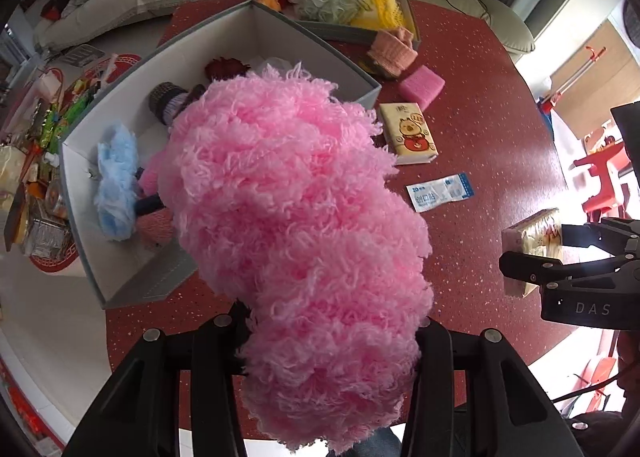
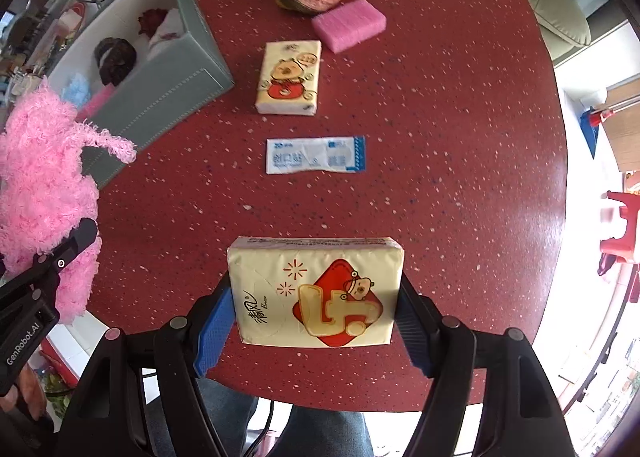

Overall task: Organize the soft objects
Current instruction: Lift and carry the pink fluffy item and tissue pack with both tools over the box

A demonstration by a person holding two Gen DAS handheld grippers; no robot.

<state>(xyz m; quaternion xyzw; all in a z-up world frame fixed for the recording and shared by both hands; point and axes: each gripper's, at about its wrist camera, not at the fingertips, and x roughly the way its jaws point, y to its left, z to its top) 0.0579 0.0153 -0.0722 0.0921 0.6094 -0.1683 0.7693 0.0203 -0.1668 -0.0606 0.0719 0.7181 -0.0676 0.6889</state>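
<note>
Left wrist, grey box (image 1: 362,97) holding blue fluff (image 1: 116,185), dark yarn (image 1: 166,103)

my right gripper (image 1: 532,257) carries "das" in pale letters on its black body. my left gripper (image 2: 48,269) reads "genrobot.ai" along its side. the tissue pack (image 2: 316,293) i hold shows chinese characters; the blue sachet (image 2: 316,155) print is too small.

The left gripper (image 1: 332,333) is clamped on a bulky load. The right gripper (image 2: 316,297), at its three o'clock, grips a flat pack.
</note>
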